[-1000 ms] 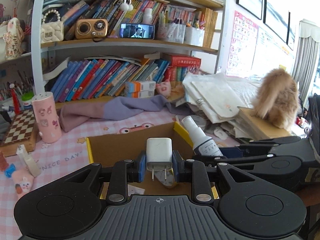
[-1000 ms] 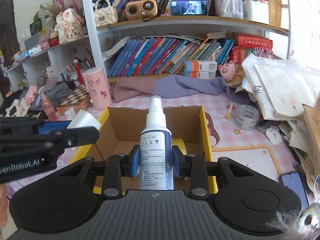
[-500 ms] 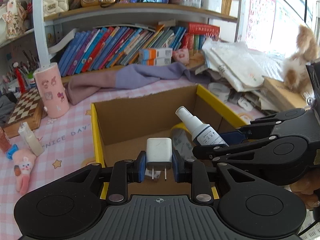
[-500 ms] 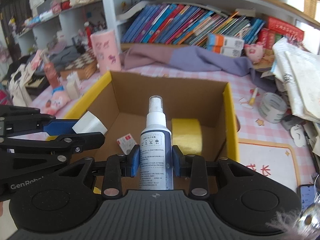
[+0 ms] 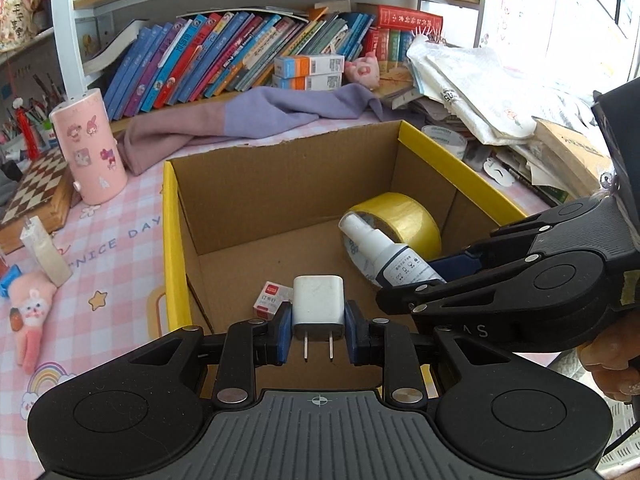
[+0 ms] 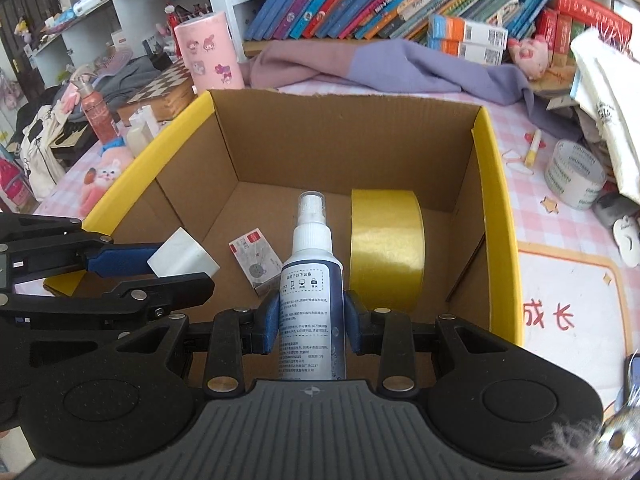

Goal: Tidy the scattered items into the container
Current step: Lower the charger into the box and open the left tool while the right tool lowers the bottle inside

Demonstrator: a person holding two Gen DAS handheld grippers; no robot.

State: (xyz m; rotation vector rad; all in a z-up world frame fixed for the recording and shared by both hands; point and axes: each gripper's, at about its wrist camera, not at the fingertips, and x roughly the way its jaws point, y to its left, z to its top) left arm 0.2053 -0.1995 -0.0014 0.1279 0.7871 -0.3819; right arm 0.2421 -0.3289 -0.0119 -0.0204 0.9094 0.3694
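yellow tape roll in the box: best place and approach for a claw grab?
The yellow tape roll stands on edge on the floor of the cardboard box, near the right wall. Probably come straight down from above and pinch across its width, one pad on each flat face. The curved band would likely slip. The right wall crowds one side, so keep the claw narrow.

- Brown cardboard box (image 6: 352,136) with bright yellow rims.
- Glossy yellow roll of tape (image 6: 386,240).
- White plastic plug-in charger (image 5: 318,306).
- White spray bottle (image 6: 312,280) with a dark blue lower body.
- Black tools with blue pads (image 5: 283,332).
- Table (image 5: 116,240) cover in pink-and-white checks.
- Pink cylinder (image 5: 90,152) bearing cartoon stickers.
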